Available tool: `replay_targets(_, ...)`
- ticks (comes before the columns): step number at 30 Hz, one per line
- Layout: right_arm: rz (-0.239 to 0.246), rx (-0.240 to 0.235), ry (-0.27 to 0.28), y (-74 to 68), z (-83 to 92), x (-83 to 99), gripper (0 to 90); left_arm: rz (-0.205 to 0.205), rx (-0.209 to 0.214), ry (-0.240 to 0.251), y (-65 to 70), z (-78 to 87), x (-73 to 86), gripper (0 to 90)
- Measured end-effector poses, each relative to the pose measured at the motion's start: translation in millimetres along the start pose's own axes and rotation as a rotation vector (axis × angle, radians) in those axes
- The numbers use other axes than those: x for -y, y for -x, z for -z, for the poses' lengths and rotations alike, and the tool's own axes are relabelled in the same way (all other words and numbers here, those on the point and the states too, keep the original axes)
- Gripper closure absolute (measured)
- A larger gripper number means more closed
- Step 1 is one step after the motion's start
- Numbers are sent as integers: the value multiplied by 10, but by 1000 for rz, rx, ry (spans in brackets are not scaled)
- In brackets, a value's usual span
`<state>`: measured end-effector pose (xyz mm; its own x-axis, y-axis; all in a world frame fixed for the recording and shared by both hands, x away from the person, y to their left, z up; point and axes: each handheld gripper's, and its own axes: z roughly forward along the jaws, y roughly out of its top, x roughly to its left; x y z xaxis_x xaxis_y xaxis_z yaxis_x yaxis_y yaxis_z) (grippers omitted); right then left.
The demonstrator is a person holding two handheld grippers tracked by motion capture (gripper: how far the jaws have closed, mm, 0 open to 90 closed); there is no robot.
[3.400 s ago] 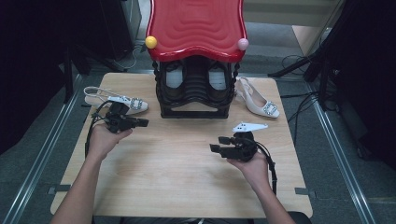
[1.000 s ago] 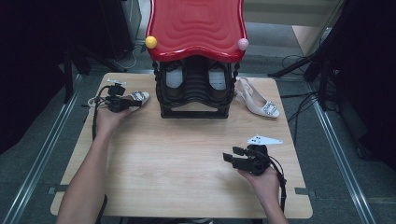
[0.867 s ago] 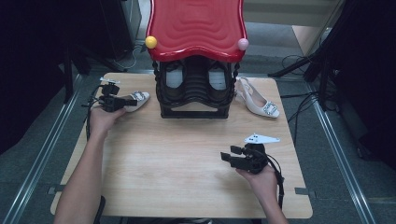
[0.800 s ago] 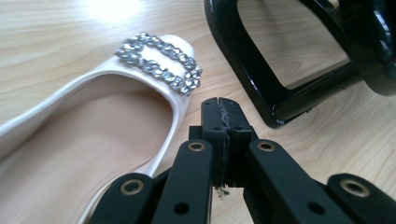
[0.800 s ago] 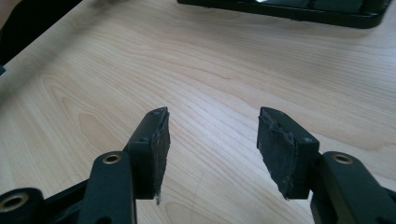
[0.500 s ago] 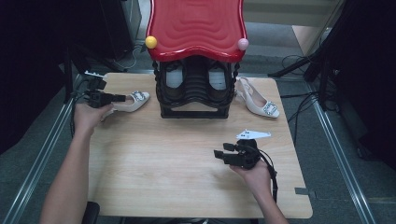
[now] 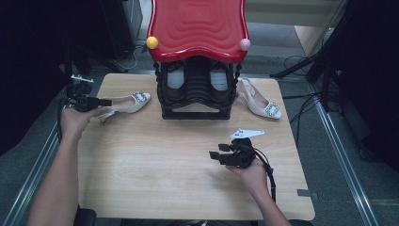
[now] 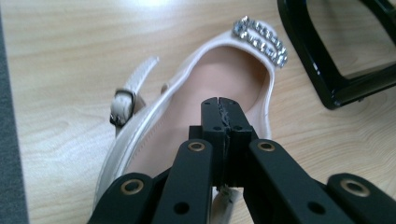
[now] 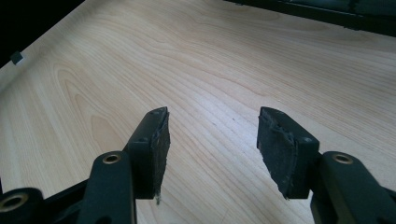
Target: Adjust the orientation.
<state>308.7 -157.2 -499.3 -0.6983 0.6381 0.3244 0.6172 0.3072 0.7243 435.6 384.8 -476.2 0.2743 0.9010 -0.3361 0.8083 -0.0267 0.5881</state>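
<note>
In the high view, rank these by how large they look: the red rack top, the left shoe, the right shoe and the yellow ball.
1. Red rack top, largest by far.
2. Left shoe and right shoe: they look about alike, and the left gripper covers the left shoe's heel, so no ranking between them.
3. Yellow ball, smallest.

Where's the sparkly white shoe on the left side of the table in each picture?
High view: the white shoe lies near the left edge of the wooden table, left of the black rack.
Left gripper view: white shoe in the middle, buckle at top, black rack at top right.
Right gripper view: bare wooden table between open jaws.
Shared landmark: the wooden table.
</note>
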Motion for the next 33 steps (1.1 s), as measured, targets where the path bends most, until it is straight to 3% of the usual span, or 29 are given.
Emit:
replay_targets(4,2,-2,-5,-1,-9,-1,444,7,19,-33,8,-64,71,900)
replay_targets(9,1,-3,-5,-1,-10,-1,444,15,61,-34,63,-93,128,900)
replay_targets(14,4,-7,-4,-6,-22,-12,443,15,54,-48,138,-125,170,900)
replay_targets(17,6,-12,-6,-9,-39,-23,442,33,73,-45,166,-132,193,900)
replay_targets(27,18,-31,-10,-30,-89,-57,441,26,115,-40,426,-193,220,900)
replay_targets(33,25,-38,-10,-27,-102,-64,441,41,119,-36,560,-277,217,900)
